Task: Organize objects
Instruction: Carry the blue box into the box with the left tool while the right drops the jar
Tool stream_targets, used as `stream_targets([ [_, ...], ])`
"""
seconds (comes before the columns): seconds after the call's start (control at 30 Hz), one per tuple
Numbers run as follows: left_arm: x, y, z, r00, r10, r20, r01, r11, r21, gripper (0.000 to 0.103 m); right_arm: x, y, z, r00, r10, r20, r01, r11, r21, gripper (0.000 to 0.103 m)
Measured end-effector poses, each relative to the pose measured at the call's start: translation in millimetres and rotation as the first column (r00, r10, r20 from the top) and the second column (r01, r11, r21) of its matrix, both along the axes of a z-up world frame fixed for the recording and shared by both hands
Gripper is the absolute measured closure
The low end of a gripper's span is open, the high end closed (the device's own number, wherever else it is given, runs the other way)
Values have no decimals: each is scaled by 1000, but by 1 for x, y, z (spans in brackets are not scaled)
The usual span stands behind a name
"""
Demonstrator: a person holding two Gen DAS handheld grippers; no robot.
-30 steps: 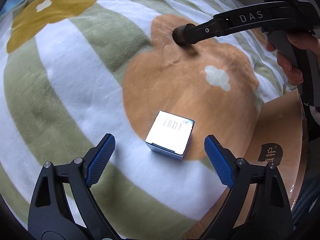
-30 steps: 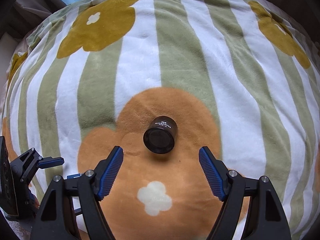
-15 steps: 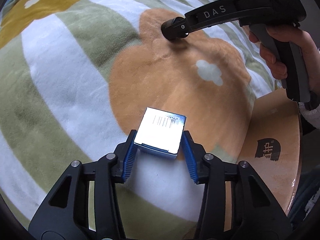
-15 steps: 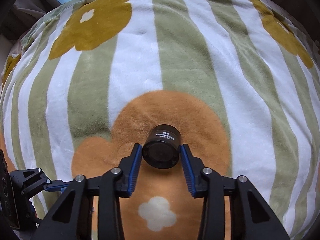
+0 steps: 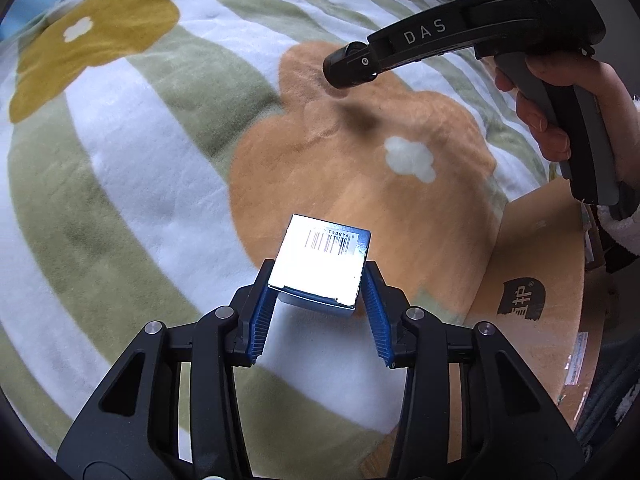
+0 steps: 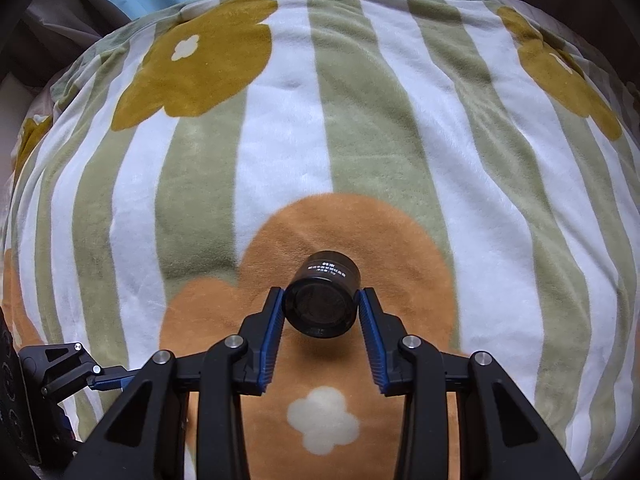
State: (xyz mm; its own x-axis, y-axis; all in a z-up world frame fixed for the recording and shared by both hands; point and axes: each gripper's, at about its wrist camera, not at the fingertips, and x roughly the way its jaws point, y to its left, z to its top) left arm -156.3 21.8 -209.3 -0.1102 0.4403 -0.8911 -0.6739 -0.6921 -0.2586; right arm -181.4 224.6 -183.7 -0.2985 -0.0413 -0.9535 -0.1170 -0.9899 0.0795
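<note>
My left gripper is shut on a small white box with a barcode and blue edges, held just above the blanket. My right gripper is shut on a small dark round jar with a printed label, lifted off the orange flower patch so that its shadow shows below it. In the left wrist view the right gripper's black arm marked DAS reaches in from the upper right, held by a hand, with the jar at its tip.
A soft blanket with green and white stripes and yellow and orange flowers covers the whole surface. A brown cardboard box with a black logo stands at the blanket's right edge in the left wrist view. The left gripper's body shows at lower left in the right wrist view.
Both grippers went from open to shut: the left closed on the white box and the right closed on the dark jar. Both things are now lifted slightly off the blanket.
</note>
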Motion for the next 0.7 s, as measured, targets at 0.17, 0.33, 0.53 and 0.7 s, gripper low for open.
stream_targets([
  [0.17, 2, -9, 35, 997, 61, -43, -60, 998, 24, 64, 1, -6, 26, 999, 23, -33, -24, 1000, -11, 68],
  [0.33, 17, -15, 82, 989, 112, -100, -105, 992, 71, 64, 4, -15, 60, 994, 56, -90, -60, 997, -43, 68],
  [0.53, 48, -14, 130, 974, 160, -162, -146, 985, 94, 64, 29, -20, 104, 983, 107, -151, -116, 992, -48, 68],
  [0.7, 82, -11, 155, 960, 204, -193, -187, 977, 106, 64, 59, -21, 134, 973, 140, -183, -152, 987, -56, 68],
])
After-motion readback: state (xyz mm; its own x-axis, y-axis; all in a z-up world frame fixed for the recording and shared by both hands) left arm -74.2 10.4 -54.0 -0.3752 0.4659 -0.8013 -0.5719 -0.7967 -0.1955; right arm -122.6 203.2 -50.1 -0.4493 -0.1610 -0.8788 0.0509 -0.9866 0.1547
